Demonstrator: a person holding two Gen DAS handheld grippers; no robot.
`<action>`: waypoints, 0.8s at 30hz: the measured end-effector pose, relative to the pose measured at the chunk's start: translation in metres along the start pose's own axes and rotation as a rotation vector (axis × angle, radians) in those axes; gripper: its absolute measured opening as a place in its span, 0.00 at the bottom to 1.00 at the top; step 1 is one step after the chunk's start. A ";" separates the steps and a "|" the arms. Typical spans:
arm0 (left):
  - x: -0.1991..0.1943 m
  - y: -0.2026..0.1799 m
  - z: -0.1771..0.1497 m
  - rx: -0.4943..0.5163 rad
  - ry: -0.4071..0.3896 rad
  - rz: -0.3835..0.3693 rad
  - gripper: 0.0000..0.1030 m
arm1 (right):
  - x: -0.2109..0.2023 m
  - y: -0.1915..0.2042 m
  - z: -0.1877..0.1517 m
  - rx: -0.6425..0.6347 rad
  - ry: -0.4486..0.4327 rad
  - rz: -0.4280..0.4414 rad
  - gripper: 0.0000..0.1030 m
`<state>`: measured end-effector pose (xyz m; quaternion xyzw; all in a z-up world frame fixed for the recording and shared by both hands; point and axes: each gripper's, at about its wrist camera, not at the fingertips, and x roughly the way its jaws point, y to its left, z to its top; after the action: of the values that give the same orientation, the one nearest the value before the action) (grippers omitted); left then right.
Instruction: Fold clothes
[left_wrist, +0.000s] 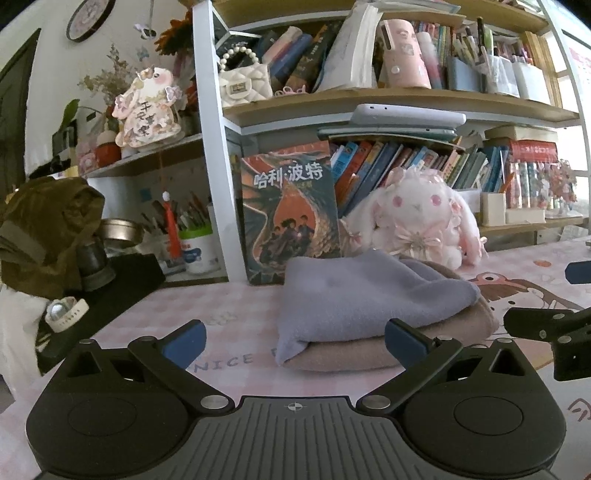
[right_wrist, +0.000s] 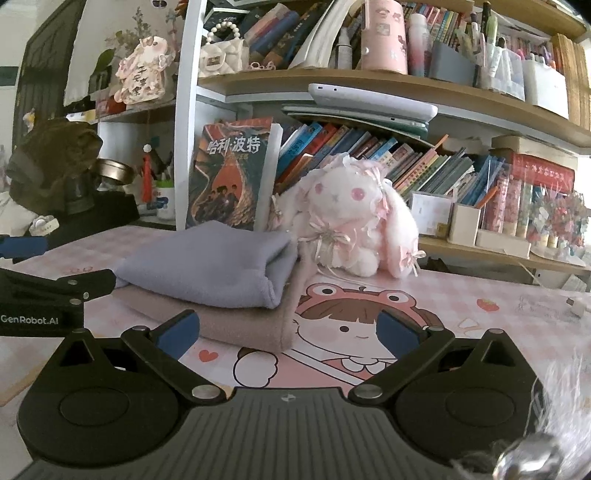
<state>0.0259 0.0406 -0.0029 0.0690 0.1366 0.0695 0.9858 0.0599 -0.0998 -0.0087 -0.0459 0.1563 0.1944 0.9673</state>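
Both claws are released, fingers spread wide with nothing between them. The left claw (left_wrist: 294, 341) sits low in its frame, just in front of the folded lavender fleece (left_wrist: 354, 295), which lies on top of a folded tan garment (left_wrist: 351, 356) at centre frame on the pink worktop (left_wrist: 155, 314). The right claw (right_wrist: 288, 330) hovers low over the cartoon girl print, the stack at its centre left. Behind the stack stand a Harry Potter book (left_wrist: 290, 214) and a white plush rabbit (left_wrist: 421, 218).
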 end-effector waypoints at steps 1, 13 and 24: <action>0.000 0.000 0.000 0.000 0.000 -0.001 1.00 | 0.000 0.000 0.000 0.002 0.001 -0.001 1.00; 0.000 0.000 0.000 0.002 0.001 -0.019 1.00 | 0.003 0.000 0.000 0.001 0.015 0.000 1.00; -0.004 -0.001 0.000 0.013 -0.023 -0.008 1.00 | 0.003 -0.001 -0.001 0.007 0.010 -0.002 1.00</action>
<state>0.0227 0.0388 -0.0018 0.0755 0.1261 0.0640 0.9871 0.0624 -0.0998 -0.0103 -0.0435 0.1617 0.1928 0.9668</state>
